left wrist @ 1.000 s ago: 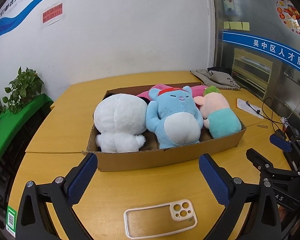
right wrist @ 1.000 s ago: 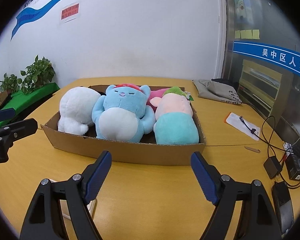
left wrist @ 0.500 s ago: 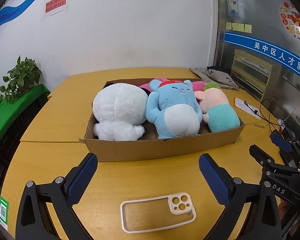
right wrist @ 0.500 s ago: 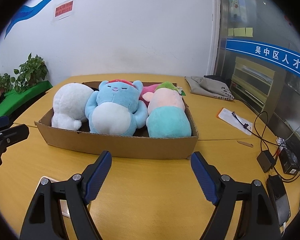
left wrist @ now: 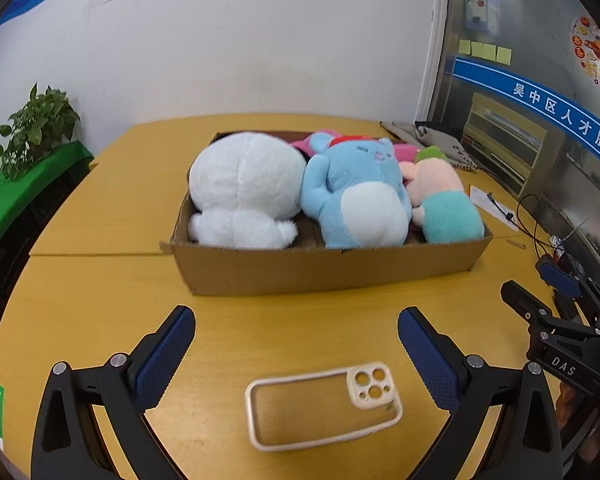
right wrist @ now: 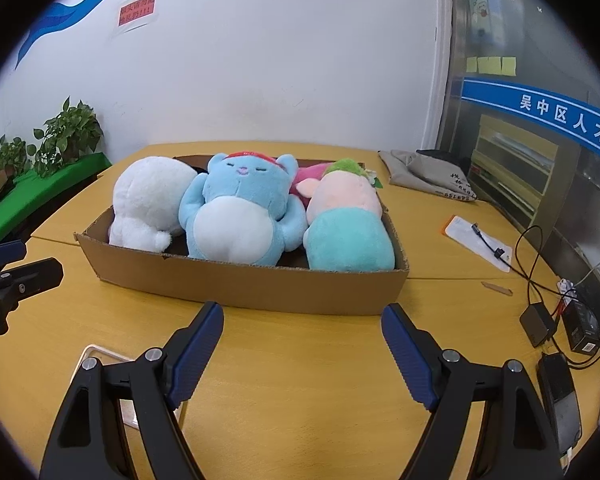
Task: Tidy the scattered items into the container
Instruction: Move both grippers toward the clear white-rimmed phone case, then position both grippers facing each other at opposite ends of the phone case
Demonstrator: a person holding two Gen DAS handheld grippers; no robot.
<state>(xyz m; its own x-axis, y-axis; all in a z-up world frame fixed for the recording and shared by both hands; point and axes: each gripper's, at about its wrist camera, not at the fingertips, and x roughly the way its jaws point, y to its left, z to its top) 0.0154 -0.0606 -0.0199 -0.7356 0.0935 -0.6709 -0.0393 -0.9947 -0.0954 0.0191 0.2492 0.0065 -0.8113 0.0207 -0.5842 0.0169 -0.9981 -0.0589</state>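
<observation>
A shallow cardboard box (left wrist: pixel 324 268) (right wrist: pixel 256 288) sits on the yellow table. It holds a white plush (left wrist: pixel 244 192) (right wrist: pixel 148 204), a blue plush (left wrist: pixel 356 200) (right wrist: pixel 240 216), a pink and teal plush (left wrist: pixel 444 204) (right wrist: pixel 348 236) and a pink plush (right wrist: pixel 312 174) behind them. My left gripper (left wrist: pixel 296 344) is open and empty, short of the box. A clear phone case (left wrist: pixel 324 404) (right wrist: pixel 96 360) lies on the table between its fingers. My right gripper (right wrist: pixel 302 340) is open and empty, in front of the box; it shows at the right edge of the left wrist view (left wrist: pixel 556 320).
A grey cloth bag (right wrist: pixel 428 174) lies at the back right. A white packet with a cable (right wrist: pixel 476 240), black adapters and wires (right wrist: pixel 548 320) lie at the right. Potted plants (right wrist: pixel 60 136) on a green ledge stand at the left. A white wall is behind.
Both grippers have drawn back slightly and tilted up; the box sits a little higher and farther in both views. Both stay open. The plush toys and phone case have not moved.
</observation>
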